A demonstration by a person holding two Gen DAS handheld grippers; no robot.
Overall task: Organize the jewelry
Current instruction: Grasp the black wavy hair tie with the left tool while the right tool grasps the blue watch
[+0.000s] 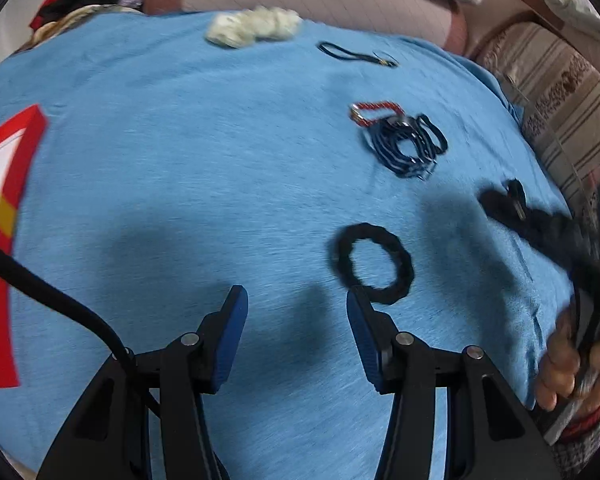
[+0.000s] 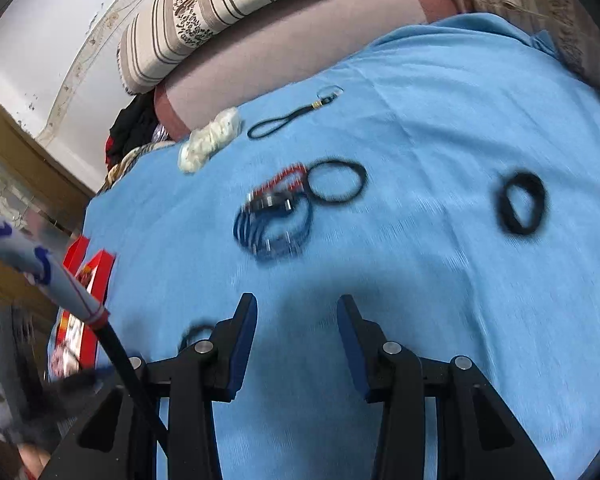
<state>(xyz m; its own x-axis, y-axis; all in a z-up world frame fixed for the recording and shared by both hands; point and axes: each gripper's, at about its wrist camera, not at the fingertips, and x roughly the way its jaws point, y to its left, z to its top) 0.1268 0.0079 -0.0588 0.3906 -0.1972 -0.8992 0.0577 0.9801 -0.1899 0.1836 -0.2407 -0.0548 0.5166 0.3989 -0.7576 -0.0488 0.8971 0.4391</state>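
Nearest, the left gripper [image 1: 296, 306] hangs with jaws apart and empty over the blue cloth [image 1: 180, 160], the fuzzy black ring-shaped hair tie [image 1: 374, 263] at its one o'clock. It lies flat, round, with no clear long axis. The right gripper [image 2: 296, 314] is likewise parted and empty; the blue-and-red beaded bracelet pile [image 2: 274, 216] lies at its twelve o'clock, probably spread for sorting.

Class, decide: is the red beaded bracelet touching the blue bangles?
Touching. In the right wrist view the red beaded bracelet overlaps the blue bangles with no cloth between them.
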